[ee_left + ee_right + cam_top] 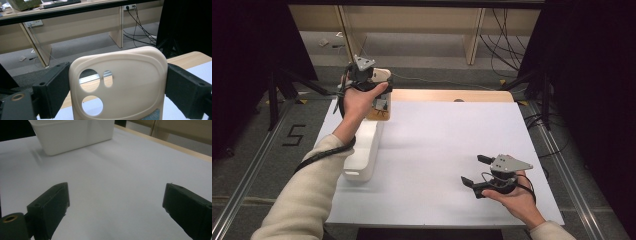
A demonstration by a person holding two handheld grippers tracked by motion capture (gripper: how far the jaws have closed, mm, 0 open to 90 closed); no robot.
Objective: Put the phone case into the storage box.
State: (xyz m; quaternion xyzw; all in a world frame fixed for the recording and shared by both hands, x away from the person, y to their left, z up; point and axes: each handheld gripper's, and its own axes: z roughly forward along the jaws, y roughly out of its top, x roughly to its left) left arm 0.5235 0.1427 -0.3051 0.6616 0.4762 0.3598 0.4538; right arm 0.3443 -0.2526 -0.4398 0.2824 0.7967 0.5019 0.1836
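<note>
High view: left gripper (379,80) raised above the far left corner of the white table (447,145), held by the left hand (357,102), with a cream phone case (382,75) between its jaws. White bin (362,152) sits under the forearm along the table's left edge; something small with dark marks pokes up at the bin's far end, can't tell what. Right gripper (474,172) low over the near right of the table, jaws spread, nothing in them

Left gripper view: phone case (125,82) upright, camera cutouts at left, both black jaws pinching its side edges. Wooden desks and cables on the floor behind

Right gripper view: jaws wide apart over bare table, white bin (72,135) well ahead at top

Risk, as a guess: the grip is only on the case's thin edges, and it looks like flexible plastic, so it could bow and pop out or twist if squeezed harder or swung fast; a drop from here might miss the bin and land on the floor
</note>
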